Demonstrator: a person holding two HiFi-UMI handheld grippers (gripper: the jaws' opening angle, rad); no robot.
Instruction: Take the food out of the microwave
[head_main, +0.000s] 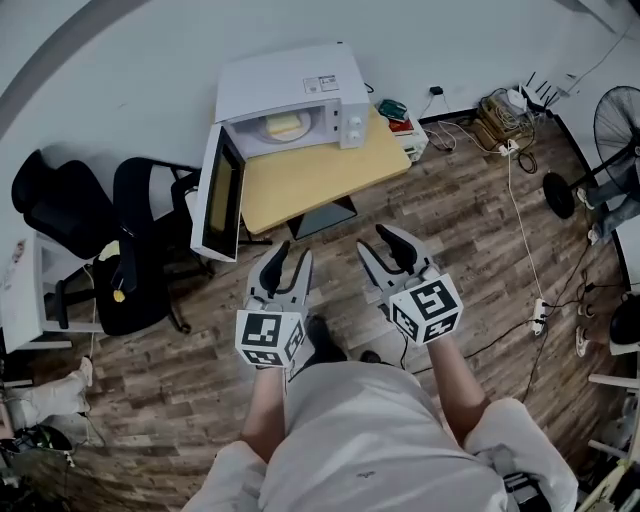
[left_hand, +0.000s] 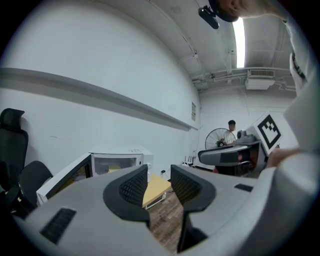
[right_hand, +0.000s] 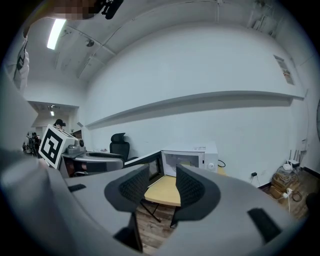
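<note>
Looks like a bare office or lab workroom. Shown by a microwave (head_main: 290, 100) parked on a small table (head_main: 320, 175), black office chairs (head_main: 60, 205) to the left of it, a tangle of cables (head_main: 497, 110) and a standing fan (head_main: 618, 120) to the right of it, plain white wall (head_main: 120, 60) behind it. Floored in wood-look planks (head_main: 470, 240), lit by a ceiling tube light (left_hand: 240, 35).

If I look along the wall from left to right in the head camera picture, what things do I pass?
black chairs → microwave, its door open → tangle of cables → fan
</note>
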